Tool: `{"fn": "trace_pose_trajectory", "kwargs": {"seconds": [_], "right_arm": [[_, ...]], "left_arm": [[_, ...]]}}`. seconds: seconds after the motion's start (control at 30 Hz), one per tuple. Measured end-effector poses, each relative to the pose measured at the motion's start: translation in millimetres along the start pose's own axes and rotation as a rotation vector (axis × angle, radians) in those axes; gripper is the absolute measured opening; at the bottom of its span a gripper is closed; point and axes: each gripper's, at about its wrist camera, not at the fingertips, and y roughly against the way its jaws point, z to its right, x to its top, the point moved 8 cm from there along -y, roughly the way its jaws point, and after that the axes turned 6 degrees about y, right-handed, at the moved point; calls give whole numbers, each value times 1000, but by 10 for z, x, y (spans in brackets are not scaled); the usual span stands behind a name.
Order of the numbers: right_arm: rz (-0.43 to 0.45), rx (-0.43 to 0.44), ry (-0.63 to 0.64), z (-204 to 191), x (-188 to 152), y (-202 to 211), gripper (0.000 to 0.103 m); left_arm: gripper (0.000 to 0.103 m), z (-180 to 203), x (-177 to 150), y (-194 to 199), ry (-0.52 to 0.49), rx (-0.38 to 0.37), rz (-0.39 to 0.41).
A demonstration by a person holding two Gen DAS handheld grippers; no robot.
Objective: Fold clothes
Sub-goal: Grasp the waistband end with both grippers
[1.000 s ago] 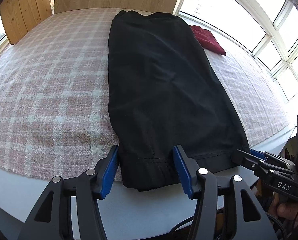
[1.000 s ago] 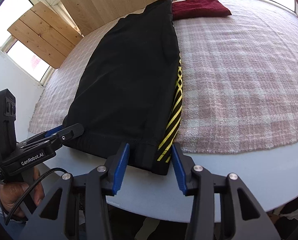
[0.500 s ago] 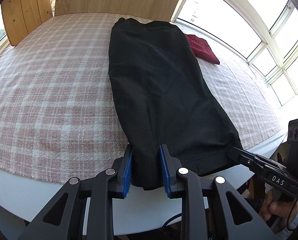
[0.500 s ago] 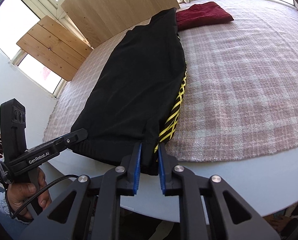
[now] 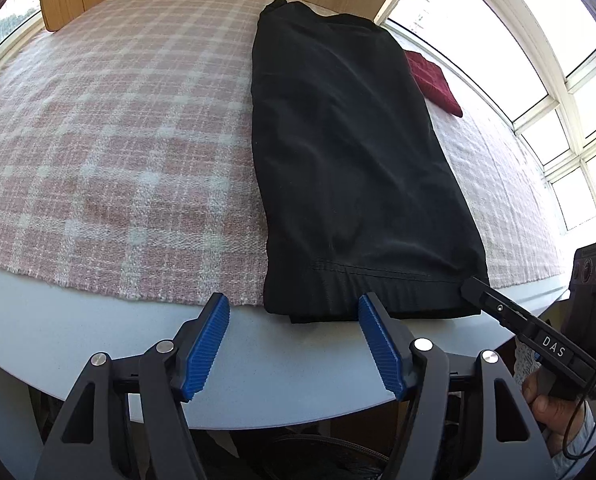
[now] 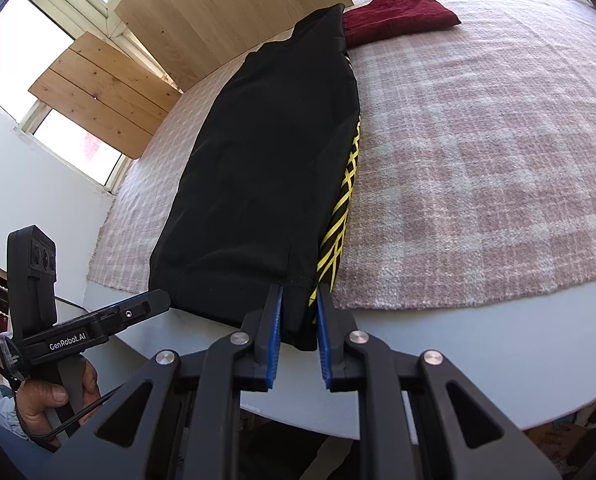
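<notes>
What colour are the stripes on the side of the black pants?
Yellow, crossing stripes along the right edge of the black pants. The right wrist view shows them best.

Our left gripper spread, our right one pinched

Our left gripper (image 5: 294, 336) hangs level with its blue pads (image 5: 208, 342) wide apart and clasping nothing, while our right gripper (image 6: 298, 320) has its pads (image 6: 274, 340) drawn close, clamped on cloth.

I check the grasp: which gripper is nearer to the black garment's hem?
Right. The right gripper clamps the black garment at its hem; the left gripper is open, just short of it.
</notes>
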Motion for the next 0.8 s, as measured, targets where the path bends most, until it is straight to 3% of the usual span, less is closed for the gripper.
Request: {"fn": "trace_pose_trajectory", "kwargs": {"seconds": [0.33, 0.37, 0.63, 0.8], "right_arm": [[-18, 29, -48, 76, -80, -48, 28], [-22, 18, -29, 54, -80, -56, 28], [-33, -59, 61, -88, -15, -59, 16], [-34, -103, 100, -166, 42, -46, 15]], "left_arm": [[65, 347, 224, -300, -31, -45, 5], [55, 386, 223, -319, -40, -55, 5], [19, 602, 305, -338, -162, 13, 49], [17, 696, 369, -329, -200, 33, 57]]}}
